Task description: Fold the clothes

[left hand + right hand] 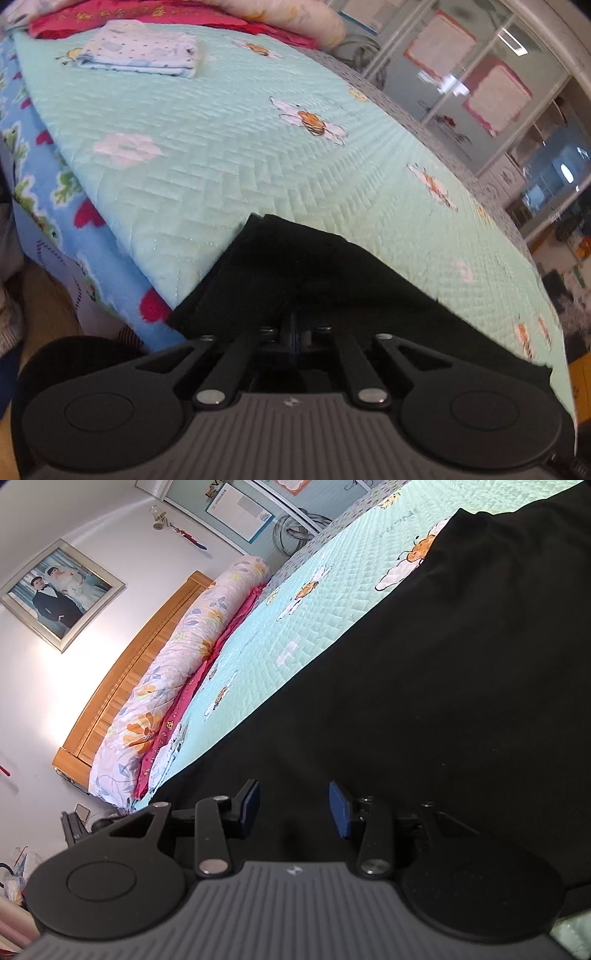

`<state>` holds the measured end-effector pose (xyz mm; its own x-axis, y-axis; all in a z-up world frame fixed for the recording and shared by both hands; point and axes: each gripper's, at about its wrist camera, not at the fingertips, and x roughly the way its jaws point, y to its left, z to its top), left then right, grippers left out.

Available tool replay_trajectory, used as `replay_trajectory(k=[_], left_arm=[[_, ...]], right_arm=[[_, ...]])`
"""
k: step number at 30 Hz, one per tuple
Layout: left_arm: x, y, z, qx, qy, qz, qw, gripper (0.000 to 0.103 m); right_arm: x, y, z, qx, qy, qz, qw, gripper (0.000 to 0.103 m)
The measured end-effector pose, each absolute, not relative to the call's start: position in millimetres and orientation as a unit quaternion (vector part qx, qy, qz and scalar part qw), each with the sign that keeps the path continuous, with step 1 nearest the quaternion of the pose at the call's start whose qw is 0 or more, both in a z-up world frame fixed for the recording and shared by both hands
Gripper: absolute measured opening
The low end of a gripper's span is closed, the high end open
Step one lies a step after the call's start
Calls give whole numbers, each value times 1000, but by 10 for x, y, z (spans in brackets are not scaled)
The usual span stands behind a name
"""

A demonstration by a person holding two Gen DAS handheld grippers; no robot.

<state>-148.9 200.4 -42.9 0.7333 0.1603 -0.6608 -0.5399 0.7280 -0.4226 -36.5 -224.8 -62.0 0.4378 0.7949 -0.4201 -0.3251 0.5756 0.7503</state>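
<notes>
**A:** Left wrist view first — what is the surface?

**B:** A bed with a mint quilted bedspread (221, 155) printed with bees and flowers. A blue blanket with red hearts (48, 184) hangs off its left side. Far off, near the red cloth by the pillows, lies a folded pale dotted garment (140, 51). To the right, glass panels and a blurred room.

**A:** And the garment being worked on?

**B:** The black garment (306, 266) lies at the near edge of the bedspread, one corner pointing away toward the pillows. The left hand-held gripper (295, 328) has its fingers drawn together, pinching that black cloth.

**A:** Right wrist view?

**B:** The picture is tilted. A wooden headboard (122, 686) stands against a white wall with a framed photograph (61, 592); a floral rolled duvet (173, 657) lies along it, a pink cloth beside. The black garment (424, 701) spreads flat over the bedspread (306, 627), its long edge running diagonally from lower left to upper right.

**A:** The gripper there?

**B:** The right hand-held gripper (295, 808) stands wide — blue pads (341, 808) apart, nothing between them, over the black cloth.
</notes>
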Motion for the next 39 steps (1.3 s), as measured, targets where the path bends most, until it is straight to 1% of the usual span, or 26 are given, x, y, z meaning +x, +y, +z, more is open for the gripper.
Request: replay_trajectory(k=[3, 6, 8, 9, 11, 13, 15, 17, 18, 19, 20, 24, 27, 30, 32, 33, 34, 35, 39], left_arm=[[-1535, 1997, -392, -305, 308, 205, 877, 2], [-1616, 2017, -242, -299, 290, 219, 882, 3], [-1629, 1977, -126, -293, 274, 206, 893, 3], [-1629, 1949, -67, -290, 265, 196, 899, 3], [-1554, 1847, 4, -279, 250, 161, 913, 11], [-1390, 1809, -67, -272, 263, 148, 913, 14], [-1215, 1814, -187, -270, 285, 144, 908, 14], [-1116, 1889, -354, -280, 315, 153, 894, 14], [-1113, 1926, -398, -285, 320, 154, 890, 12], [-1109, 1963, -441, -290, 326, 154, 887, 11], [-1106, 2000, -485, -295, 331, 155, 883, 6], [-1102, 2051, -565, -300, 346, 162, 874, 6], [-1111, 1979, -520, -286, 350, 172, 875, 6], [-1162, 1815, -377, -257, 342, 182, 885, 13], [-1151, 1664, -290, -243, 328, 161, 899, 20], [-1132, 1593, -254, -237, 322, 149, 905, 22], [-1095, 1531, -234, -230, 318, 136, 910, 27], [-1046, 1489, -245, -225, 319, 129, 911, 29], [-841, 1454, -452, -224, 351, 131, 899, 29]], right_arm=[[-357, -2240, -593, 292, 398, 353, 795, 44], [-378, -2237, -572, 288, 395, 355, 797, 46], [-403, -2234, -536, 282, 387, 359, 801, 50], [-421, -2230, -501, 279, 380, 360, 805, 54], [-457, -2231, -410, 282, 357, 369, 810, 55], [-480, -2233, -364, 288, 343, 381, 809, 55], [-502, -2233, -325, 294, 331, 393, 806, 55], [-501, -2223, -397, 284, 356, 378, 806, 55], [-500, -2219, -457, 273, 373, 364, 809, 55], [-500, -2215, -523, 261, 390, 347, 812, 47], [-515, -2235, -551, 261, 391, 345, 813, 46], [-517, -2314, -511, 269, 386, 353, 809, 47], [-473, -2421, -345, 274, 356, 346, 824, 48], [-350, -2722, -170, 287, 321, 298, 852, 50], [-199, -3010, -106, 305, 300, 253, 867, 51], [-111, -3169, -92, 318, 291, 232, 872, 51], [-11, -3343, -104, 335, 283, 212, 873, 52], [93, -3521, -123, 354, 275, 192, 873, 52], [549, -4182, -419, 448, 261, 145, 843, 53]])
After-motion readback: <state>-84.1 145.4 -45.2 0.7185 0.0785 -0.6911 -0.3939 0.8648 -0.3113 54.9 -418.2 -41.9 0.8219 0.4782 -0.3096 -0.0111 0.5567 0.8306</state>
